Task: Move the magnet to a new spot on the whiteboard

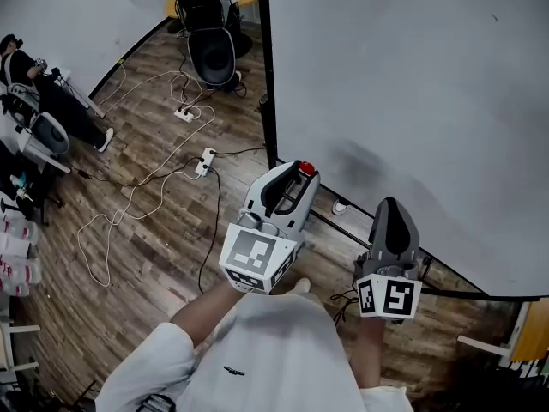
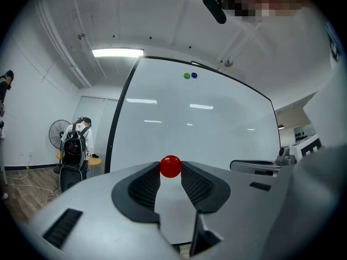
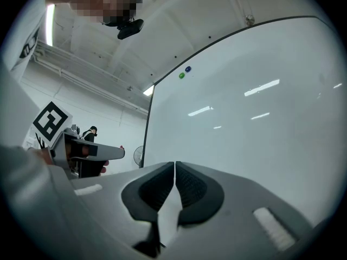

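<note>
Far left, head view: wood floor with loose white and black cables and two power strips. A seated person is at the left edge. A dark chair stands near the top, beside the whiteboard's dark left edge.

Left gripper: held level, pointing toward the lower part of the whiteboard. Jaws partly apart and clamped on the red magnet. The ball-shaped magnet sits right at the tips, with one dark ribbed pad pressing on each side. Behind the magnet the gap between the pads is empty. The magnet is in front of the board's surface, low on it. No view shows whether it touches the board.

Centre: the person's white-sleeved arms run up from the bottom edge to both tools. Each marker cube faces the head camera.

Right gripper: also pointing at the lower board, to the right of the left tool and apart from it. In the right gripper view the pads meet along a thin seam. The jaws are closed with nothing between them, and contact with the board cannot be made out.

Board, upper area: a green magnet and a blue magnet sit just beside each other near the top edge, well apart from the red one. Ceiling lights reflect on the board face.
</note>
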`<state>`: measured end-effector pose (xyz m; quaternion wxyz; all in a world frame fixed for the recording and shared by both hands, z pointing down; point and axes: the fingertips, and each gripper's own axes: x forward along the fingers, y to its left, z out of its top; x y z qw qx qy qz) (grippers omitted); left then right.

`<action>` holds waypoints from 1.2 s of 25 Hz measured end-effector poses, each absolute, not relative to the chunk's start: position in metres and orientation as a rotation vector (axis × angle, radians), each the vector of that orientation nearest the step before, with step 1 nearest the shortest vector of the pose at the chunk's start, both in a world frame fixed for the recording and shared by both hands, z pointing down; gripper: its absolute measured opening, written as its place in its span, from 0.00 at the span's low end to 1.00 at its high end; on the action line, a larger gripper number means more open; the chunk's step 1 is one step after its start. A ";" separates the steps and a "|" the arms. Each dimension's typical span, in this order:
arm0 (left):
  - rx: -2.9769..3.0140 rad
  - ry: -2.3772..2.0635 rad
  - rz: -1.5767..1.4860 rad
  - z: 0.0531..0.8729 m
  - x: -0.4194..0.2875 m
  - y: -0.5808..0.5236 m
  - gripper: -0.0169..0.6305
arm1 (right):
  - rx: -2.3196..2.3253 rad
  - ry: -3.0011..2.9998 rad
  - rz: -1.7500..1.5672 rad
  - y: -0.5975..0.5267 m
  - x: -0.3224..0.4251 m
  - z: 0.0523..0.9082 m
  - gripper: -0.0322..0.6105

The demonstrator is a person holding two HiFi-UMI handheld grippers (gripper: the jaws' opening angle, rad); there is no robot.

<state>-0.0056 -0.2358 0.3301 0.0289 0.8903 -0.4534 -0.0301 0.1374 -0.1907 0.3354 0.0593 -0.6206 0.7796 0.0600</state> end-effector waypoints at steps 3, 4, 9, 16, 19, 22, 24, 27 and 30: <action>2.733 -1.414 -0.083 0.334 -0.016 -0.235 0.22 | -1.871 2.377 0.180 -0.193 0.130 0.335 0.06; 2.728 -1.417 -0.082 0.335 -0.018 -0.234 0.22 | -1.867 2.383 0.186 -0.194 0.128 0.334 0.06; 2.715 -1.421 -0.080 0.337 -0.027 -0.233 0.22 | -1.856 2.393 0.215 -0.197 0.121 0.327 0.06; 2.710 -1.429 -0.096 0.332 -0.030 -0.238 0.22 | -1.868 2.410 0.238 -0.200 0.116 0.324 0.06; 2.711 -1.424 -0.097 0.331 -0.027 -0.241 0.22 | -1.880 2.413 0.245 -0.202 0.118 0.321 0.06; 2.715 -1.418 -0.099 0.328 -0.023 -0.248 0.22 | -1.885 2.417 0.258 -0.208 0.120 0.316 0.06; 2.722 -1.422 -0.105 0.322 -0.022 -0.253 0.22 | -1.883 2.417 0.265 -0.210 0.121 0.313 0.06; 2.730 -1.432 -0.114 0.314 -0.021 -0.259 0.22 | -1.875 2.416 0.287 -0.210 0.122 0.306 0.06; 2.739 -1.441 -0.105 0.307 -0.017 -0.268 0.22 | -1.867 2.426 0.310 -0.215 0.122 0.301 0.06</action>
